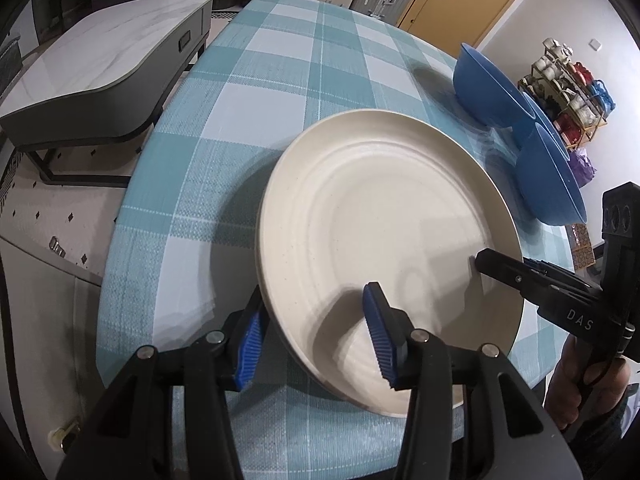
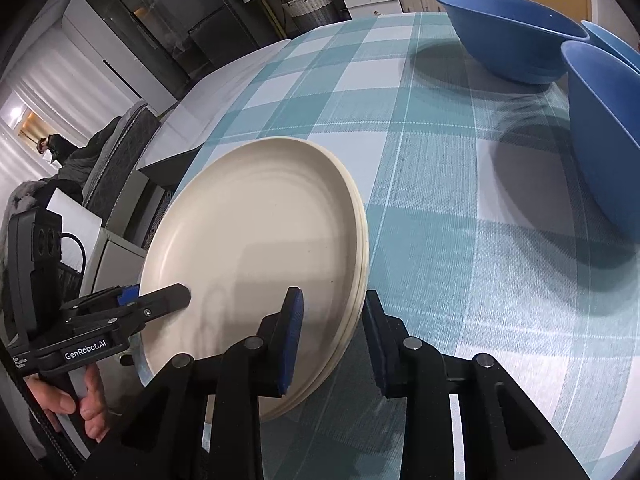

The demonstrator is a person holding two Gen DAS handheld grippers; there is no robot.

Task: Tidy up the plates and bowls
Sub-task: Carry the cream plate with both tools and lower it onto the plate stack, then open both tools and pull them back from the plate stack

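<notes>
Left wrist view: left gripper (image 1: 316, 336) half open astride the near-left rim of the cream plates (image 1: 384, 216), pads apparently clear of the rim, so grip cannot be confirmed; only the right wrist view shows the edge as a stack of several plates. There the right gripper (image 2: 334, 340) straddles the opposite rim, partly open, pad contact not discernible. Beyond the fingertips on the checked tablecloth (image 1: 248, 128) stand blue bowls (image 1: 492, 92), well apart; low marble-topped table (image 1: 104, 64) off the left.
</notes>
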